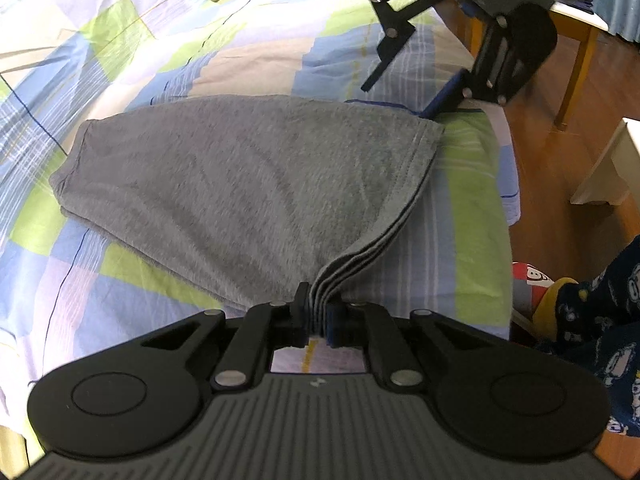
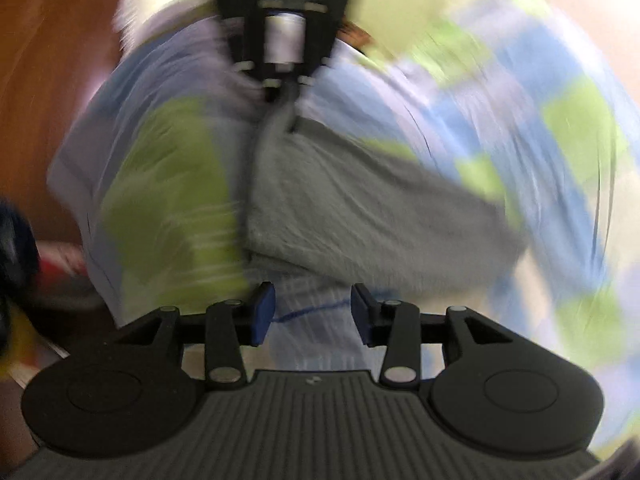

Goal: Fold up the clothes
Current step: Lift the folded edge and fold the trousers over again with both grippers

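Now the folded grey garment (image 1: 240, 176) fans from the left claw (image 1: 318, 316).

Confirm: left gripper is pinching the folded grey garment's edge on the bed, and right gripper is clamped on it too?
Not quite. The left gripper does pinch the folded grey garment on the bed, but the right gripper is open, nothing between its pads. The right wrist view shows this.

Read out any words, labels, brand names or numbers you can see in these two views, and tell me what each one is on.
No readable text in either view.
Left gripper body: a small pale mark, a logo shape, not letters.
Right gripper body: the same mark, blurred.
Person's dark patterned sleeve: cartoon figures only, no words legible.
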`<action>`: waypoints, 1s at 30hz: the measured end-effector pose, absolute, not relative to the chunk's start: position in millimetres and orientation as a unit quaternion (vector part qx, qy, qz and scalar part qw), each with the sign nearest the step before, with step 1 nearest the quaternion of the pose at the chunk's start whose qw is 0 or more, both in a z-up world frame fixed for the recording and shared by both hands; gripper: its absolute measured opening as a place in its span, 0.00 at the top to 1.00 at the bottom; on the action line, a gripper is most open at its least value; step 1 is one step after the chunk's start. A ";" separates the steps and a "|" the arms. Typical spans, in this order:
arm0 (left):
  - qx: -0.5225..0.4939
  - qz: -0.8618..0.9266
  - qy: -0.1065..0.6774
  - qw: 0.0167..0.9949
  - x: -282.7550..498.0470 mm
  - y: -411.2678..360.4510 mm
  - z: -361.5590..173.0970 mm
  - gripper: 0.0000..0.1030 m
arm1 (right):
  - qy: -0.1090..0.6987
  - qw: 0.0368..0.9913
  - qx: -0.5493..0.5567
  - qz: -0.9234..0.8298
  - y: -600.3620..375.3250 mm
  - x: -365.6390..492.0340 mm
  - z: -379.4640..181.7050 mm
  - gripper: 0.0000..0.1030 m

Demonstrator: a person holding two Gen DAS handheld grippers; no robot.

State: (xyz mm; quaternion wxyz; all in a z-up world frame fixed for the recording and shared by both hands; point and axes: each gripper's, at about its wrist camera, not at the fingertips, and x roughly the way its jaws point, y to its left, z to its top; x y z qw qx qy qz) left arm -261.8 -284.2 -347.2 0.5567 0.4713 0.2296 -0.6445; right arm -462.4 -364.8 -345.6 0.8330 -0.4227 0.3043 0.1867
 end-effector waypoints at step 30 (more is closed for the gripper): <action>0.298 -0.542 0.398 0.678 -70.7 -420.8 -260.7 0.99 | 0.402 0.893 0.116 0.168 -566.7 -260.7 -251.8 0.97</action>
